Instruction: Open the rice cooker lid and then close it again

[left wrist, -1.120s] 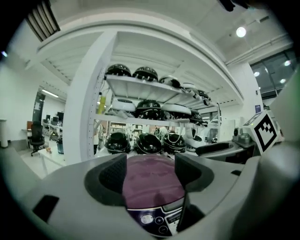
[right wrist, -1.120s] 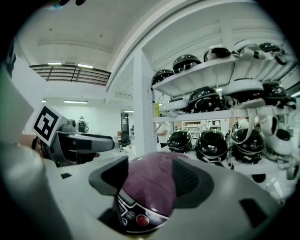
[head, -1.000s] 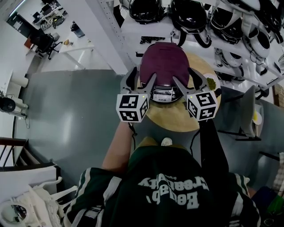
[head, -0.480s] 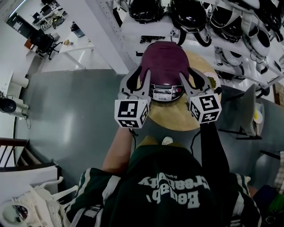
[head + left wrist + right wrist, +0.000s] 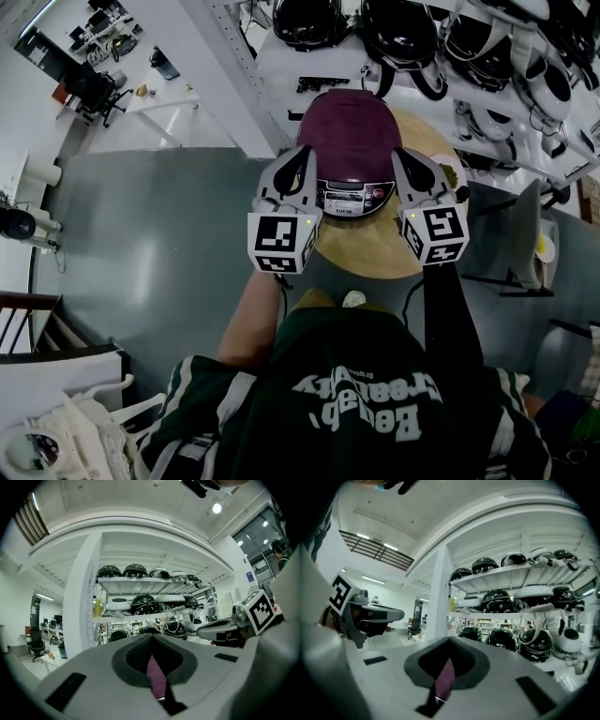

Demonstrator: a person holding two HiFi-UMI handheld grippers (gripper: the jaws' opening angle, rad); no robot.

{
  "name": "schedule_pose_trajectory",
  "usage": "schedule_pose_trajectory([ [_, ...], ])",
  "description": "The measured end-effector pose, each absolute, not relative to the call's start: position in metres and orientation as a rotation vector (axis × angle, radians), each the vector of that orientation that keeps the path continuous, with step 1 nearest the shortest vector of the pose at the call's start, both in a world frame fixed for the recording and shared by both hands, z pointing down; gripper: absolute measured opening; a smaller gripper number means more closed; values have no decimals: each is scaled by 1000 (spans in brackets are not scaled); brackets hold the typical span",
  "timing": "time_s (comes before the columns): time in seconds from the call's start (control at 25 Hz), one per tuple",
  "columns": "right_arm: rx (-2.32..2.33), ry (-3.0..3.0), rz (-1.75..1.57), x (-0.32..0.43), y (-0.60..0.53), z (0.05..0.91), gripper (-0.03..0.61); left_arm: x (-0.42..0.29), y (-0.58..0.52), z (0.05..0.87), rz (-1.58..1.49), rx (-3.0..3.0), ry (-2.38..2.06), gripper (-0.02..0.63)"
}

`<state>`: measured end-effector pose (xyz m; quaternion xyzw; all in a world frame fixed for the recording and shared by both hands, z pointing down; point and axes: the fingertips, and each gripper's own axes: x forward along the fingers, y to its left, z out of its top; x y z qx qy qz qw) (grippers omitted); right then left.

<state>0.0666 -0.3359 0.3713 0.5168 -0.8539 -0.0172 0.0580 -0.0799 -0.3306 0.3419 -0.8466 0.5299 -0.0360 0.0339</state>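
Flanking the rice cooker (image 5: 349, 127) only in head view: left gripper (image 5: 306, 156), right gripper (image 5: 402, 157), jaws just closed together, empty.

Left tongs (image 5: 302, 161) and right tongs (image 5: 405, 161) are held level, side by side but apart, pointing forward. Both pairs of jaws have just closed tip to tip, nothing pinched between them. Left forearm (image 5: 246, 319) bare, right arm (image 5: 448, 319) dark-sleeved

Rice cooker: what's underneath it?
A round wooden table carries the rice cooker. The tabletop directly beneath it is covered, and its closed lid hides the inside.
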Motion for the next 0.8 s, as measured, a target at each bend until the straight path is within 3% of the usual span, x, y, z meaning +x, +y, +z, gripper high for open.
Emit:
schedule_pose_trajectory([
  [0.8, 1565, -2588, -29, 67, -334, 376, 3, -68, -326, 343, -132, -2622, 1584, 2],
])
